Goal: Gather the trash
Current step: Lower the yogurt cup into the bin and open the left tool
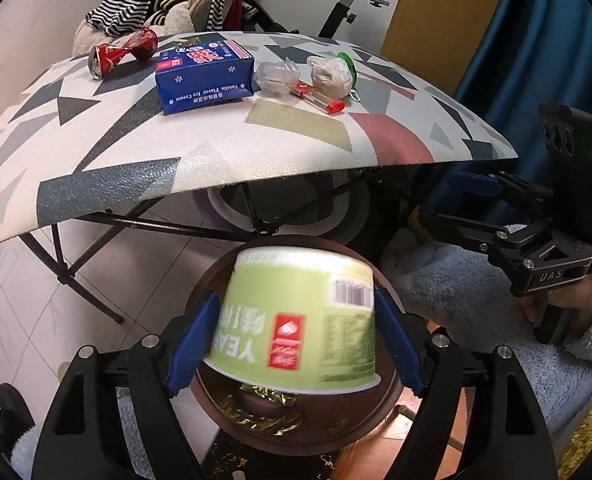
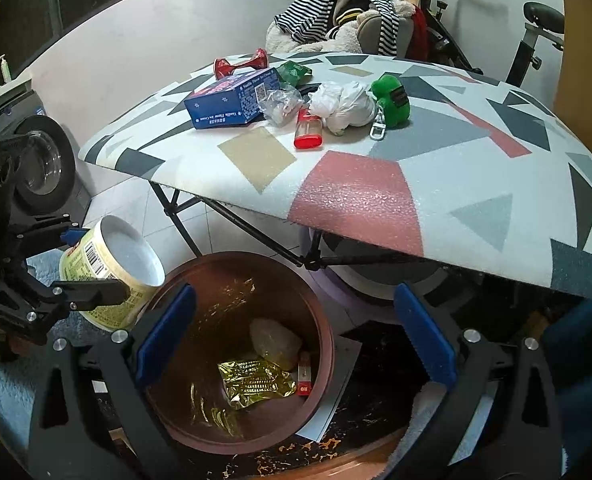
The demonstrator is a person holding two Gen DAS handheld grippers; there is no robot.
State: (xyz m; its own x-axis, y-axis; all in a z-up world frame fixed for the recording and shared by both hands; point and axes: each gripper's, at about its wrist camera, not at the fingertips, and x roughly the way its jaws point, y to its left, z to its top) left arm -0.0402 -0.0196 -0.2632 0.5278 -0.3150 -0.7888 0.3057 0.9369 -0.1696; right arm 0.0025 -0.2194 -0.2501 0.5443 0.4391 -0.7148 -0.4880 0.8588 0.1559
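Patterned with grey, pink and tan triangles, the folding surface (image 1: 296, 152) fills the upper half of both views, with a white wall, a heap of striped clothes and an exercise bike behind it. Trash lies along its far side: a crushed red can (image 1: 121, 54) at upper left, a blue box (image 1: 203, 76) beside it, then two wads of clear plastic (image 1: 273, 76), a red lighter (image 1: 320, 98) and a green fob (image 1: 350, 68).

Below the surface's near edge a round brown bin (image 2: 215, 288) stands on the floor. A gold wrapper (image 2: 255, 380) lies at its bottom.

The left tongs (image 1: 296, 296) are wide, over the bin's mouth, with a green paper cup (image 1: 296, 320) between the blue pads. The cup is upside down in the left view and motion-blurred while the tongs are sharp. The pads stand just beside its sides and do not clearly press on it. In the right view the cup (image 2: 111, 264) sits at middle left, just off the bin's rim, its white inside facing the camera.

The right tongs (image 2: 296, 292) are spread wide above the bin with nothing between them. They show at the right edge of the left view (image 1: 444, 200), held by a hand in a fluffy blue sleeve.
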